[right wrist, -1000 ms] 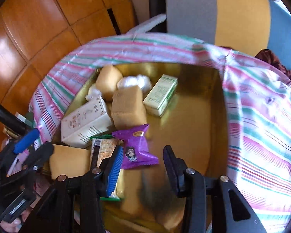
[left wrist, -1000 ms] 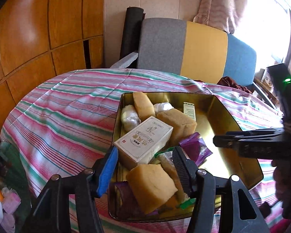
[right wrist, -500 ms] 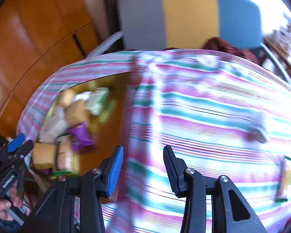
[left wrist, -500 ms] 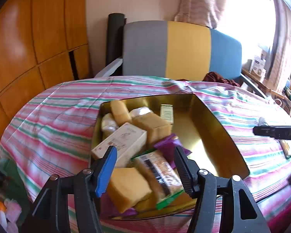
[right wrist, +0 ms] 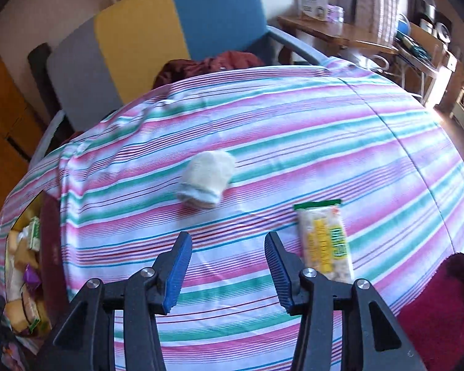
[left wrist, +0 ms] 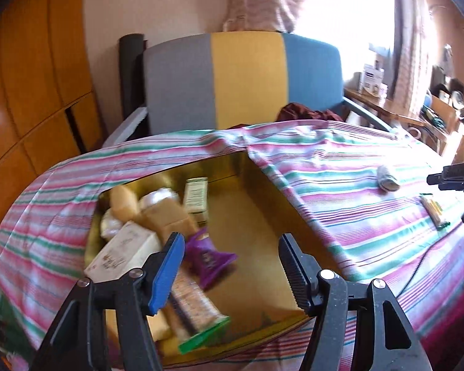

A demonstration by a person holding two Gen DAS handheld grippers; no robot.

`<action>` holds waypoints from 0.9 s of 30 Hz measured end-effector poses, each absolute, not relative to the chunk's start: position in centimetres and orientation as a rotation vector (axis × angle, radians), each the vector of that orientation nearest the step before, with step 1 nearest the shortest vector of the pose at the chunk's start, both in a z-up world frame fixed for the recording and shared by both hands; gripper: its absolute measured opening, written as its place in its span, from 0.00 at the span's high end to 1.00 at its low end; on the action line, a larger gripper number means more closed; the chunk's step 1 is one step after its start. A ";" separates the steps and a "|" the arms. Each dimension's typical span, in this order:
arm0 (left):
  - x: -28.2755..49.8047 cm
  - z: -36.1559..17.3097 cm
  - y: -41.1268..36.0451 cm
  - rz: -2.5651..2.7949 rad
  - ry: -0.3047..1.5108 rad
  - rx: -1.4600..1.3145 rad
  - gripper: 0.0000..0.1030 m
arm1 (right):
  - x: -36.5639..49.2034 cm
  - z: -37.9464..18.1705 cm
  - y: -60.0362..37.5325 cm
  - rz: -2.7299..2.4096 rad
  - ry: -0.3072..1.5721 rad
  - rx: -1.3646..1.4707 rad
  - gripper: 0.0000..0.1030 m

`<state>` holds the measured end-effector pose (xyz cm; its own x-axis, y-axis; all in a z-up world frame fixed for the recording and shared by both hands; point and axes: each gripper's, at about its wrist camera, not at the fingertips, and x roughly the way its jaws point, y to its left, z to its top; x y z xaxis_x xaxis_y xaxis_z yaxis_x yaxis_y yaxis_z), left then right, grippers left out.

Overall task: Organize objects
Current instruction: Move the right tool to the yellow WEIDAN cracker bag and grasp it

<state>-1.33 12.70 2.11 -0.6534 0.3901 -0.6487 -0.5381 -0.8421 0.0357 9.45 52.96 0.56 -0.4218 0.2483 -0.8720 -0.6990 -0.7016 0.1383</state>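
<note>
the left gripper (left wrist: 229, 266) hangs above the gold tin (left wrist: 263, 216), fingers spread, empty. the right gripper (right wrist: 227, 267), fingers spread, hovers well right of the tin, near a small sock (right wrist: 205, 182) and snack bar (right wrist: 324, 242).

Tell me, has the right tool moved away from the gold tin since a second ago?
Yes. The right tool swung rightward: the gold tin, earlier directly beneath it, now sits at the view's far left, and it hangs open above the striped tablecloth.
</note>
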 end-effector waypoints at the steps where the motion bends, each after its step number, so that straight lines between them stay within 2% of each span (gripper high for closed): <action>1: -1.3 2.1 13.2 2.435 0.309 -0.884 0.38 | 10.1 0.2 54.1 2.100 0.692 -1.197 0.45; 2: -1.2 2.2 13.6 2.424 0.313 -0.880 0.37 | 10.7 -0.1 55.1 2.064 0.717 -1.191 0.40; 4: -1.1 2.2 14.6 2.400 0.321 -0.874 0.37 | 11.9 -0.7 56.9 2.007 0.748 -1.195 0.38; 16: -0.6 2.2 20.5 2.267 0.369 -0.874 0.34 | 11.2 -5.0 59.8 1.911 0.764 -1.336 0.37; 18: -0.5 2.2 21.6 2.246 0.375 -0.873 0.34 | 10.7 -6.0 59.6 1.905 0.750 -1.367 0.38; 19: -0.4 2.2 22.2 2.234 0.382 -0.873 0.34 | 10.5 -6.8 59.5 1.893 0.753 -1.408 0.48; 21: -0.4 1.9 23.5 2.213 0.393 -0.883 0.34 | 10.2 -6.7 58.8 1.910 0.668 -1.422 0.53; 27: -0.8 1.1 27.8 2.135 0.393 -0.934 0.34 | 10.0 -7.0 57.9 1.941 0.644 -1.450 0.53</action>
<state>-0.82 27.84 1.09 -0.4445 0.5218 -0.7281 -0.7470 -0.6645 -0.0202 9.99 57.93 -7.05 -0.2011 0.1908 -0.9608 -0.7275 -0.6859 0.0161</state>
